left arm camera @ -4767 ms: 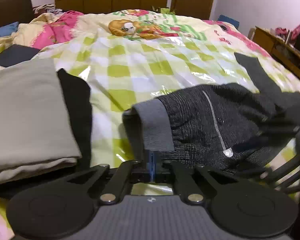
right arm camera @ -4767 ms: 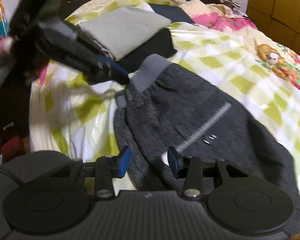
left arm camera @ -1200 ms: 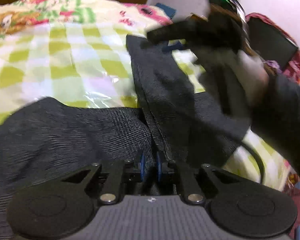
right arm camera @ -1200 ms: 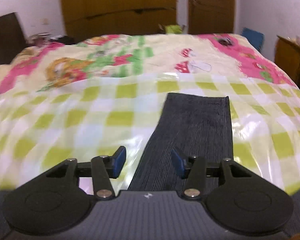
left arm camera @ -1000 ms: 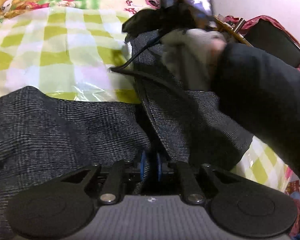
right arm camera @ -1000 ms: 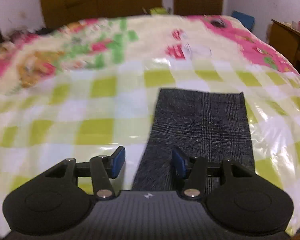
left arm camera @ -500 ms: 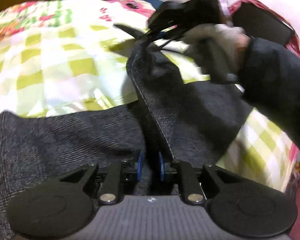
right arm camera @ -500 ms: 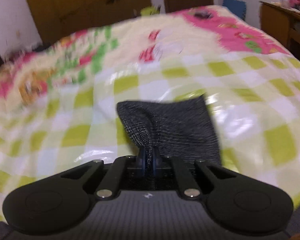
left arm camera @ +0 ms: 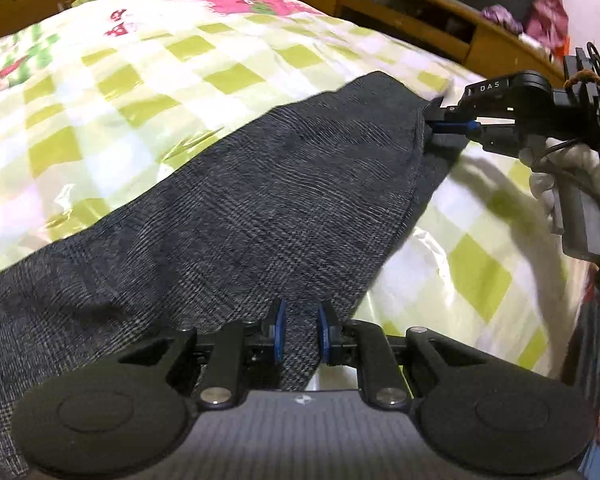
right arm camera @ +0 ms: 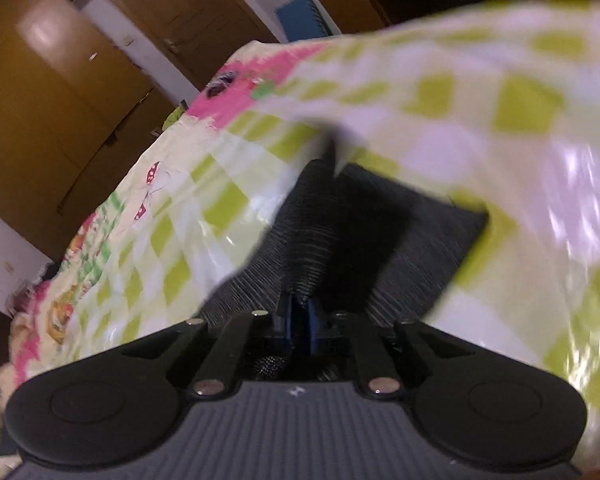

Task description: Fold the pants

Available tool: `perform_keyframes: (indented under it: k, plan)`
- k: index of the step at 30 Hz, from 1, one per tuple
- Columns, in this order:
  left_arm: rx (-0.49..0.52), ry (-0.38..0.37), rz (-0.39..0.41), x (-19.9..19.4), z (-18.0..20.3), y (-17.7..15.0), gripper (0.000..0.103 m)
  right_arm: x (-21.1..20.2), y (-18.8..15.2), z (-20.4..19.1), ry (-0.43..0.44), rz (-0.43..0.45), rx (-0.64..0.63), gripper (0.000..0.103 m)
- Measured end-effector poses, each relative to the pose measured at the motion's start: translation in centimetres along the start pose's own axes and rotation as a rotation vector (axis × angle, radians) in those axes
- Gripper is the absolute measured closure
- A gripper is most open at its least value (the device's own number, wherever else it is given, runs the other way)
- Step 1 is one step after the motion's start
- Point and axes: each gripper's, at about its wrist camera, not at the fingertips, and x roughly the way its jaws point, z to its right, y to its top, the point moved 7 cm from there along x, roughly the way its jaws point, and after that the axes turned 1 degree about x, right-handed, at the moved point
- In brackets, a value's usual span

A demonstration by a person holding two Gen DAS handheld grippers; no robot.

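Observation:
Dark grey checked pants lie stretched across the green-and-white checked bedspread. My left gripper straddles the near edge of the pant leg, its blue pads a little apart with cloth between them. My right gripper is shut on the cuff end of the pant leg and holds it lifted. It also shows in the left wrist view, pinching the far cuff at the right.
A wooden sideboard runs along the far right of the bed. Wooden wardrobe doors stand behind the bed. The bed edge drops off at the right.
My right gripper has lifted the cuff and carried it to the right, pulling the leg out straight. My left gripper's pads have spread slightly on the cloth.

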Motion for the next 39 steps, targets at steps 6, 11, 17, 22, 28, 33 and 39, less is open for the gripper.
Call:
perform_keyframes:
  k: [6,11,17,22,28,33,39]
  plan:
    - [0.033,0.03,-0.033,1.1,1.6,0.5,0.071,0.6,0.8,1.4,0.072,0.04,0.134,0.078]
    - [0.034,0.031,-0.033,1.4,2.0,0.9,0.07,-0.2,1.7,2.6,0.124,0.082,0.238,0.056]
    - [0.004,0.002,0.001,1.3,2.7,1.3,0.07,0.2,2.1,2.8,0.023,0.074,0.128,0.075]
    - [-0.003,-0.02,0.019,1.3,3.7,1.6,0.067,-0.1,2.8,2.4,0.038,0.075,0.093,0.099]
    - [0.017,-0.026,0.032,1.7,4.5,1.7,0.062,-2.7,3.0,3.9,0.045,0.147,0.108,0.101]
    - [0.024,-0.026,0.028,1.6,4.6,1.4,0.061,-1.0,1.5,5.8,0.036,0.085,0.191,0.096]
    - [0.024,-0.027,0.024,1.7,4.5,1.5,0.06,-0.4,2.8,6.0,0.075,0.115,0.247,0.093]
